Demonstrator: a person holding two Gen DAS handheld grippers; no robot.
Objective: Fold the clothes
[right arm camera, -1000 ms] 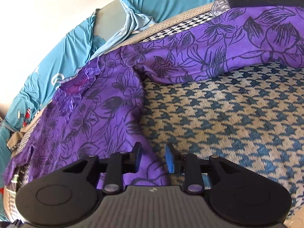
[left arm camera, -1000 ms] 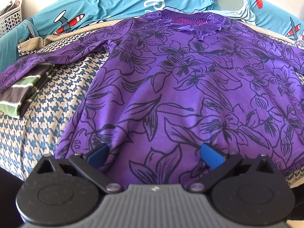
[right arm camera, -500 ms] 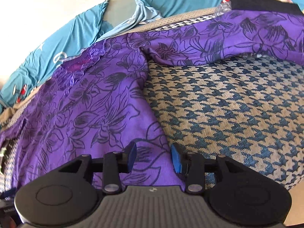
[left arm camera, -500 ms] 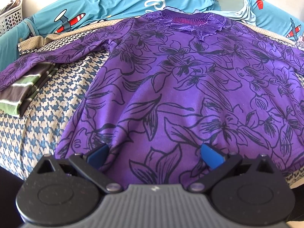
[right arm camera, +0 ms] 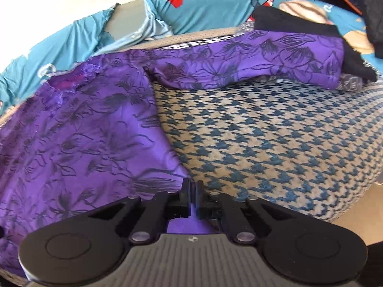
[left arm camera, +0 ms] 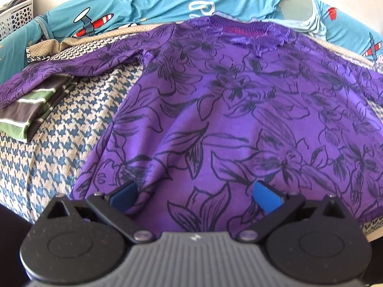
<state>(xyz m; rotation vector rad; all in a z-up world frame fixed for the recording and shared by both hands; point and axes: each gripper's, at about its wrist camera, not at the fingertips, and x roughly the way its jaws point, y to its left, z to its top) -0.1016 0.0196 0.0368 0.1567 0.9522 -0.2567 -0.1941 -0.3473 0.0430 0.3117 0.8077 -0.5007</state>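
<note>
A purple long-sleeved shirt (left arm camera: pixel 227 119) with black flower outlines lies flat, collar at the far end, on a houndstooth bed cover (left arm camera: pixel 59 124). My left gripper (left arm camera: pixel 194 189) hangs open and wide over the shirt's near hem, its blue pads apart and gripping nothing. In the right wrist view the shirt (right arm camera: pixel 83 131) fills the left half and its right sleeve (right arm camera: pixel 251 62) stretches away to the right. My right gripper (right arm camera: pixel 192 186) is shut on the shirt's right side edge near the hem, with purple cloth showing between and under its fingers.
A folded green-and-brown striped garment (left arm camera: pixel 31 102) lies at the left under the shirt's left sleeve (left arm camera: pixel 71 71). Teal aeroplane-print bedding (left arm camera: pixel 143 2) runs along the back. A white perforated basket (left arm camera: pixel 16 16) stands far left. A black garment (right arm camera: pixel 299 28) lies beyond the right sleeve.
My right gripper slid toward the shirt's right side edge, opened a little wider, then shut on that edge. The left gripper and the shirt's body have stayed where they were.
</note>
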